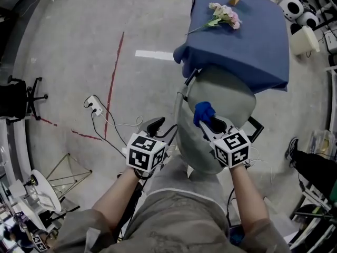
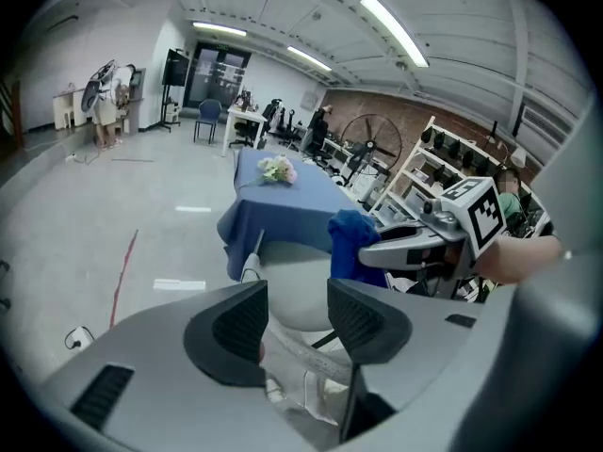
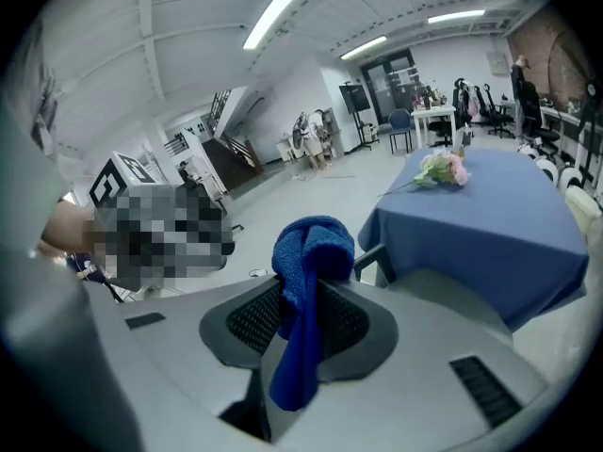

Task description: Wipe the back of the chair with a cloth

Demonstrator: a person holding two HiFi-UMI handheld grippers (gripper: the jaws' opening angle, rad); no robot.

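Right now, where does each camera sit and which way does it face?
Head view: on the person's head, facing steeply down at the grey chair; shows both forearms, left gripper and right gripper.
Left gripper view: on the left gripper, looking along its open, empty jaws at the chair and blue-covered table; right gripper at right.
Right gripper view: on the right gripper, looking along jaws shut on the blue cloth; left gripper's marker cube at left.
Shared: both gripper views show the table with flowers.
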